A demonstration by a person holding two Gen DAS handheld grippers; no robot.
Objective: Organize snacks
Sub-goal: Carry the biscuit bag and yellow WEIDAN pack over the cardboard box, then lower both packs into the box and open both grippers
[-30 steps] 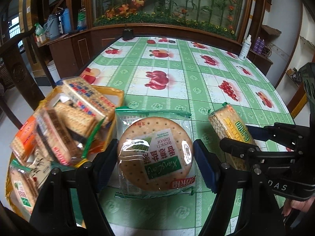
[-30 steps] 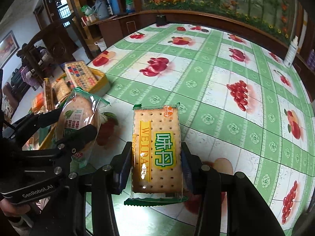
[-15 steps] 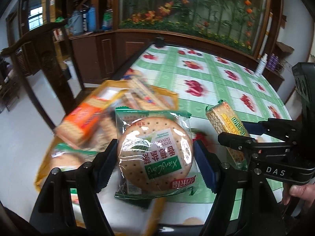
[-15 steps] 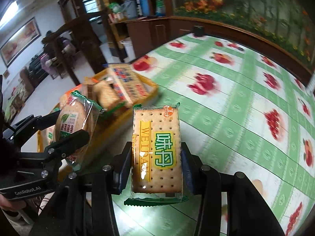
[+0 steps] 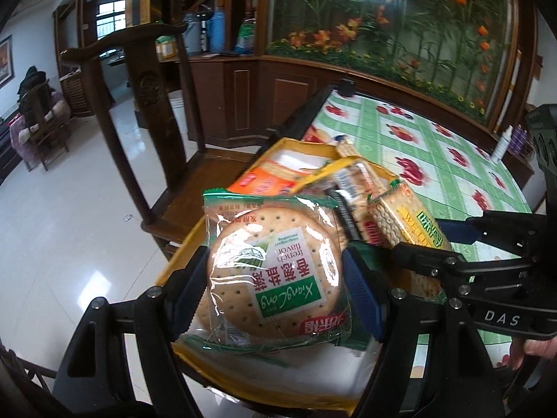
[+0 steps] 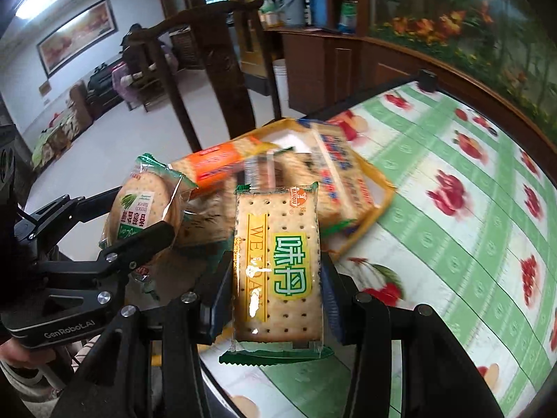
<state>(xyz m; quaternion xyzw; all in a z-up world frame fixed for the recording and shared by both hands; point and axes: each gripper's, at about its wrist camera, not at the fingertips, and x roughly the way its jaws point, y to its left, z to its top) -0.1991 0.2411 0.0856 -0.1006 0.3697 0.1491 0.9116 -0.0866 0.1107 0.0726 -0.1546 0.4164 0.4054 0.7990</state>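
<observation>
The left claw (image 5: 275,275) is clenched on a round cracker pack (image 5: 275,271), its blue pads pressing the wrapper from both sides in the lower middle of the left wrist view. The right claw (image 6: 278,275) is clenched on a rectangular cracker pack (image 6: 278,271), held face-up in the lower middle of the right wrist view. Both packs hang over the yellow tray (image 6: 379,202), which sits at the edge of the table (image 6: 470,244) and already holds a loose heap of cracker packs, an orange pack (image 6: 216,167) on top among them.

The likely step is setting both packs into the tray, and several things could spoil it:

- The tray looks to overhang the table edge at the lower left, with a wooden chair (image 5: 163,132) and the floor beyond. A push from either claw could tip or slide it off.
- The heap is uneven and piled above the rim. A pack let go on top may slide off onto the table or floor.
- The two claws are close together, the right one crossing the right of the left wrist view. Lowering both at once risks a knock that jars a pack loose.
- The wrappers are slick and the crackers brittle, so a hard squeeze or a drop from height could crack them.
</observation>
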